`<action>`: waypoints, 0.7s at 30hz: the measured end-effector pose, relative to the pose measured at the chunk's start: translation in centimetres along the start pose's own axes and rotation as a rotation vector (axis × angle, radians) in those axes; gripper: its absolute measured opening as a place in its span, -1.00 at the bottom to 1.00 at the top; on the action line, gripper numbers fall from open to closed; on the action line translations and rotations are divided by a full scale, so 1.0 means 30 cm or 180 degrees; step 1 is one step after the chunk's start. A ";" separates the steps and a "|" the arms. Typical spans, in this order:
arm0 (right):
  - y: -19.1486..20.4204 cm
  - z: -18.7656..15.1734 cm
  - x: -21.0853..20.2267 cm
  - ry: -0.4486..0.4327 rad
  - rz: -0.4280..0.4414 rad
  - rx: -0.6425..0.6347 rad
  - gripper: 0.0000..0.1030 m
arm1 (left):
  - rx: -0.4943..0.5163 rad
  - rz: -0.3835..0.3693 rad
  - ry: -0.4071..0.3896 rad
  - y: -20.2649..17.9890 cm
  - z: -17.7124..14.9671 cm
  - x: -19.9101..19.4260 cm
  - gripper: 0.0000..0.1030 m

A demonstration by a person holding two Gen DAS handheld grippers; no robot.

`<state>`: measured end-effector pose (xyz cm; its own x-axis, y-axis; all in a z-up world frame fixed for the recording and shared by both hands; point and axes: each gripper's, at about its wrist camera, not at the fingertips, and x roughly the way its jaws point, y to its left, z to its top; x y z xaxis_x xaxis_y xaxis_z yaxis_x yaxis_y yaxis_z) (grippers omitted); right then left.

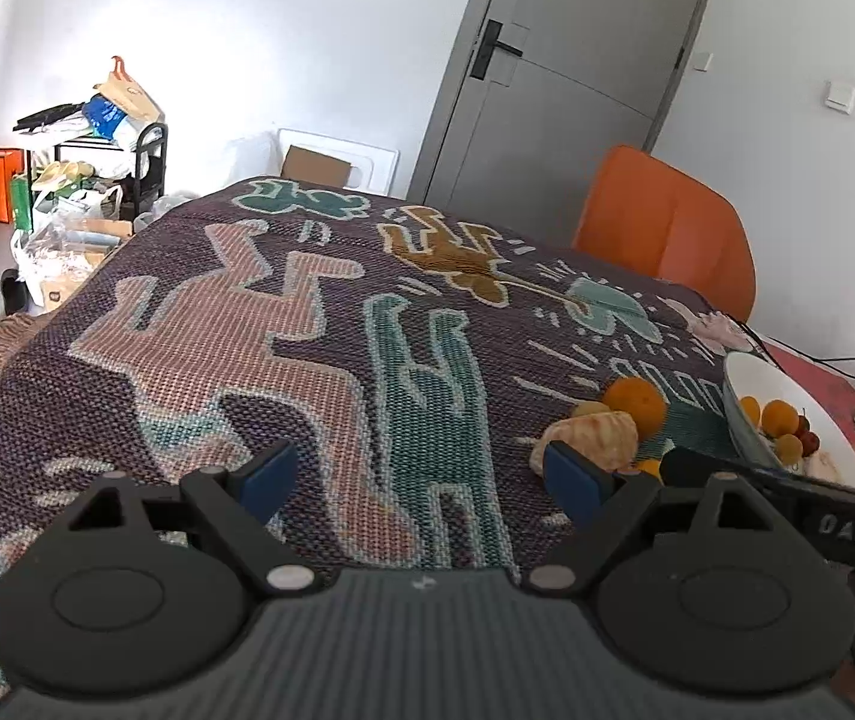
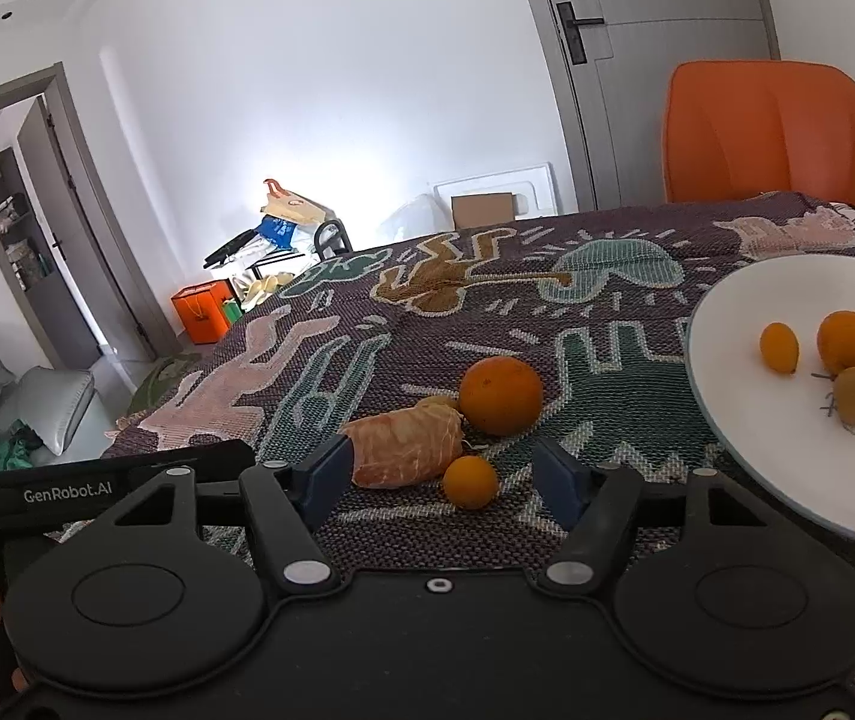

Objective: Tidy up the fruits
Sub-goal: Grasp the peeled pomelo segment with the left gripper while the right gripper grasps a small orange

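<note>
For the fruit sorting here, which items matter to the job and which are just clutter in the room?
Belongs to the job:
- large orange
- peeled citrus
- small orange fruit
- white plate already holding several fruits
- right claw, open around the small orange fruit

Just lying about:
- orange chair
- orange bag
- cardboard box

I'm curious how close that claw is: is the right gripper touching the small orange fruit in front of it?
Apart. In the right wrist view, the right gripper has patterned cloth visible between each blue pad and the small orange fruit, which sits untouched between them.
</note>
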<state>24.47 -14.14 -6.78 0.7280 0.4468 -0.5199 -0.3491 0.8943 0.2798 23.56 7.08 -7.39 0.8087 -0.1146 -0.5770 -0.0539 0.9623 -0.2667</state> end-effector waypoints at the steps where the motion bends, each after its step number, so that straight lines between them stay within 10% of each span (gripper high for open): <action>1: -0.004 -0.003 0.007 0.0016 0.0000 0.0011 0.11 | -0.0019 0.0003 0.0001 0.004 0.001 0.001 0.71; 13: -0.022 -0.020 0.097 0.0232 -0.0026 -0.0007 -0.58 | -0.0062 -0.0014 0.0009 -0.008 0.005 0.014 0.71; 21: -0.038 -0.018 0.020 0.0092 -0.0016 -0.0005 -0.59 | 0.0028 -0.0142 0.0026 -0.083 0.002 0.039 0.70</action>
<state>24.98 -14.86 -7.87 0.7124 0.4426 -0.5446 -0.3462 0.8967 0.2759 24.67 4.56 -7.35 0.8053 -0.1596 -0.5709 -0.0126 0.9582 -0.2857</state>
